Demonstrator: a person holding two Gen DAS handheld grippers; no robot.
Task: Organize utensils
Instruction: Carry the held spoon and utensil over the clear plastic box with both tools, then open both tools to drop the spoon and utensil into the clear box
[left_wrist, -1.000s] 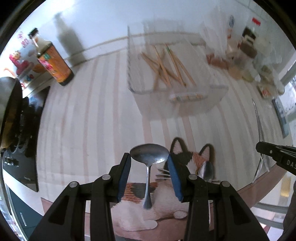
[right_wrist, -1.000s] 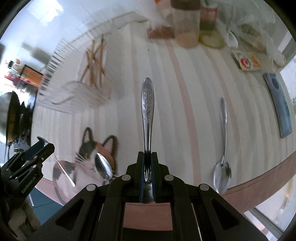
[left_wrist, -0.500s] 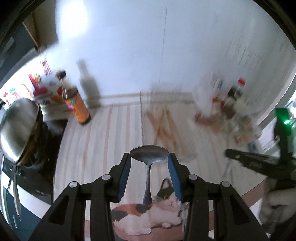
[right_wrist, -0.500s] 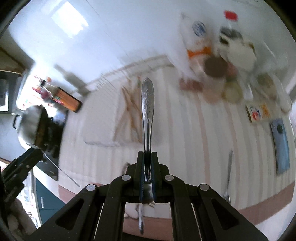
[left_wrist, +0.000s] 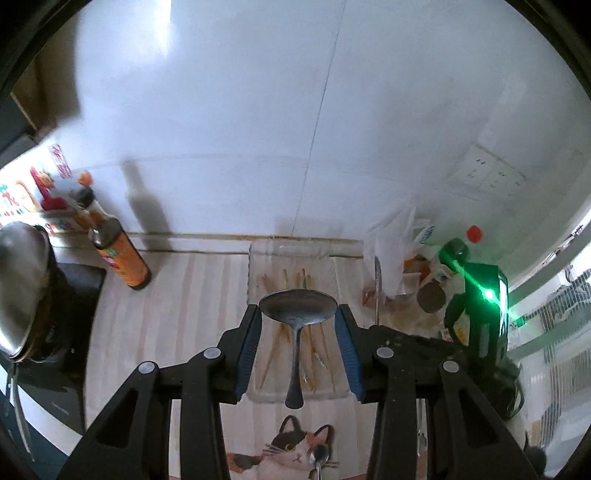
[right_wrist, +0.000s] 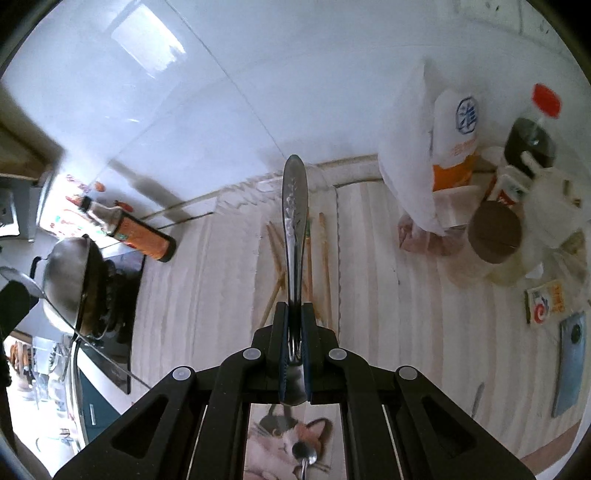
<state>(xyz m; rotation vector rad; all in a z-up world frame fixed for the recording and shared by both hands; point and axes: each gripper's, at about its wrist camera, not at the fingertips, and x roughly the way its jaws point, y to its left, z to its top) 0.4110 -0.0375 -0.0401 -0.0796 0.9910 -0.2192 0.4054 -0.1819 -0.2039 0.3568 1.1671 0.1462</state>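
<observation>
My left gripper (left_wrist: 298, 314) is shut on the bowl of a metal spoon (left_wrist: 297, 332), whose handle hangs down toward me. My right gripper (right_wrist: 294, 332) is shut on a second metal spoon (right_wrist: 294, 221) with its patterned handle pointing forward. Both are held above a clear plastic tray (left_wrist: 258, 258) that holds several wooden chopsticks (left_wrist: 273, 350); the tray also shows in the right wrist view (right_wrist: 338, 221). Another spoon (right_wrist: 304, 456) lies on the cat-print mat (right_wrist: 280, 443) near the counter's front edge. The right gripper's body (left_wrist: 476, 325) shows at the right of the left wrist view.
An orange sauce bottle (left_wrist: 122, 258) stands at the back left beside a wok (right_wrist: 72, 280) on the stove. Bags, jars and a red-capped bottle (right_wrist: 532, 133) crowd the back right. One more spoon (right_wrist: 477, 400) and a blue phone (right_wrist: 570, 362) lie at the right.
Both grippers have lifted up and tilted back from the counter, each still holding its spoon, and now hang over the chopstick tray. The view has risen to show the wall.
</observation>
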